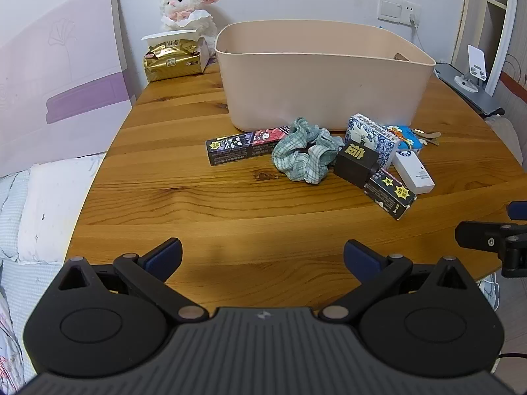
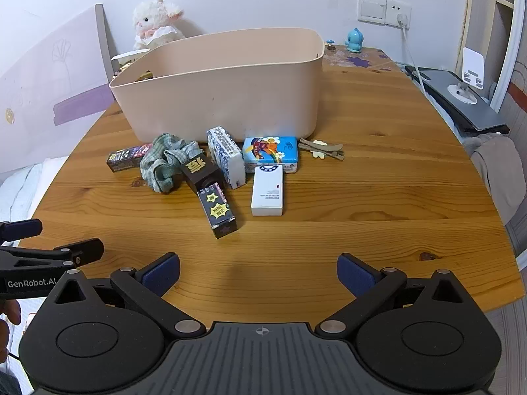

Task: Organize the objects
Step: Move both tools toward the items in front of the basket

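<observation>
A beige plastic bin (image 1: 322, 79) (image 2: 227, 89) stands on the round wooden table (image 1: 197, 197) (image 2: 362, 197). In front of it lie a green checked cloth (image 1: 304, 154) (image 2: 164, 164), a long cartoon box (image 1: 247, 146) (image 2: 126, 157), a black cube box (image 1: 355, 163) (image 2: 197, 171), a starred dark box (image 1: 390, 194) (image 2: 219, 209), a blue-white patterned pack (image 1: 370, 138) (image 2: 225, 156), a blue tissue pack (image 2: 270, 153), a white box (image 1: 413, 171) (image 2: 267, 191) and brown hair clips (image 2: 322, 149). My left gripper (image 1: 263, 260) and right gripper (image 2: 258, 275) are both open and empty, near the front edge.
A gold tissue pack (image 1: 173, 61) and a plush lamb (image 1: 187, 5) sit at the back left. A blue figurine (image 2: 355, 40) stands at the back right. A grey laptop with a phone stand (image 2: 461, 98) lies to the right. A bed (image 1: 39, 204) is on the left.
</observation>
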